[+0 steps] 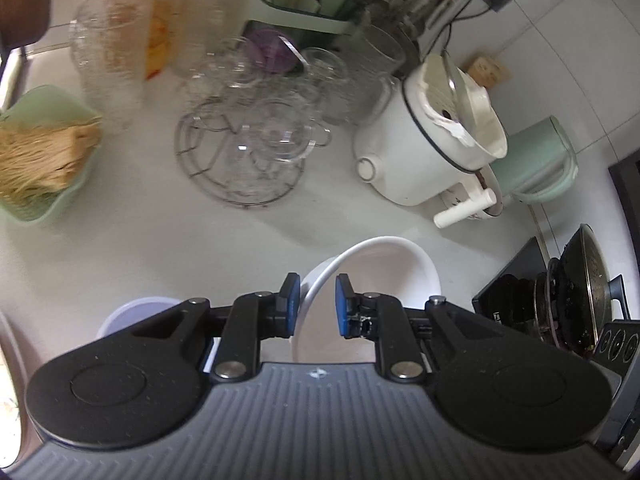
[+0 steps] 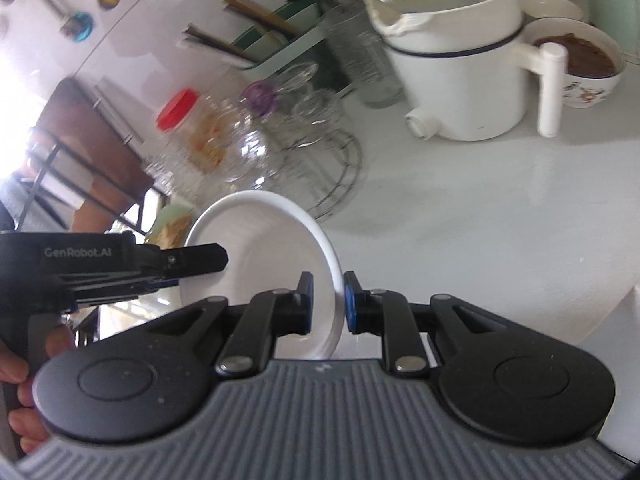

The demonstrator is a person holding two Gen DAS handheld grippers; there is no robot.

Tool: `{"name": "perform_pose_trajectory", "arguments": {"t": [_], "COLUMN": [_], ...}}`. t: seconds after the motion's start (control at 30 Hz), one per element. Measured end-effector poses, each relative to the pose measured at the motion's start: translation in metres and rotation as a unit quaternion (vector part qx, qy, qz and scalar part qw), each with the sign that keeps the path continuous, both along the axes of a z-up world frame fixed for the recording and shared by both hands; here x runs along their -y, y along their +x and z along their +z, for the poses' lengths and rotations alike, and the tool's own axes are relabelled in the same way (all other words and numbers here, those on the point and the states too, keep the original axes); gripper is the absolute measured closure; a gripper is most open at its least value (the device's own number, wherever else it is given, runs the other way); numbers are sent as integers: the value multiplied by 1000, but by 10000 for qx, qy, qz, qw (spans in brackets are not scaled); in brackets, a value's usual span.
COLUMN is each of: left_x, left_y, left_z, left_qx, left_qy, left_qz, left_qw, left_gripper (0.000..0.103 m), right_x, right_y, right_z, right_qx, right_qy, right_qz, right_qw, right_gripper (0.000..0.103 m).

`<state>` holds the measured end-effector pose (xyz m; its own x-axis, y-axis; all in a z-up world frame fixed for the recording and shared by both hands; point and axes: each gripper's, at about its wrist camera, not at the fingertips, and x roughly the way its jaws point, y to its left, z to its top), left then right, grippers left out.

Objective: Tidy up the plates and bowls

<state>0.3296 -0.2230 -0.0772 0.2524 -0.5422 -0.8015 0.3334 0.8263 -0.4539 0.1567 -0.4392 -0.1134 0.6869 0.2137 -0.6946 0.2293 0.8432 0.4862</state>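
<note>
White bowl (image 1: 372, 280) held off the counter (image 1: 168, 240), in front of the white electric pot (image 1: 424, 136). Left gripper (image 1: 316, 304) nearly closed, pads pinching the bowl's rim on one side. Right gripper (image 2: 327, 302) likewise clamped on the opposite rim; bowl (image 2: 260, 248) tilted, mouth facing the right wrist camera, left gripper (image 2: 192, 260) entering from its far side. Both hands equally near. Lavender bowl (image 1: 132, 312) sits on the counter left of the held one, farther from the pot; probable stacking target
</note>
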Motion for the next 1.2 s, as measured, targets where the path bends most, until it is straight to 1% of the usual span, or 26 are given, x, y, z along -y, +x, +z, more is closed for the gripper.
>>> {"name": "perform_pose_trajectory", "arguments": {"t": [0.2,0.37,0.5,0.6,0.77,0.87,0.97,1.1,1.2], "left_x": [-41,-77,-96,-108,-125,-129,-134,-141,-145], "left_y": [-9,-19,-26,-32,-30,-30,-30,-30,-28], "left_z": [1,-6,-12,-17,-35,-44,-55,-68,-76], "left_qx": [85,-9,-68,-33,-156,-126,-150,-239,-342], "left_qy": [-49,-226,-246,-160,-128,49,129,70,-26], "left_qz": [304,675,936,1044,1239,1254,1380,1524,1557], "left_qw": [9995,9975,9953,9944,9921,9920,9902,9880,9872], "left_gripper": [83,83,83,83,83,83,83,83,83], "right_x": [-31,-54,-67,-82,-104,-117,-127,-135,-140], "right_y": [10,15,18,23,36,43,47,52,54], "right_z": [4,7,1,-2,-12,-17,-22,-29,-32], "right_qx": [-39,-5,-119,-205,-330,-413,-429,-462,-488], "right_qy": [-104,-294,-266,-364,-658,-875,-1027,-1200,-1438], "right_qz": [401,757,964,1143,1393,1502,1614,1723,1787], "right_qw": [9991,9967,9949,9926,9875,9839,9806,9766,9721], "right_gripper": [84,83,84,84,84,83,83,83,83]}}
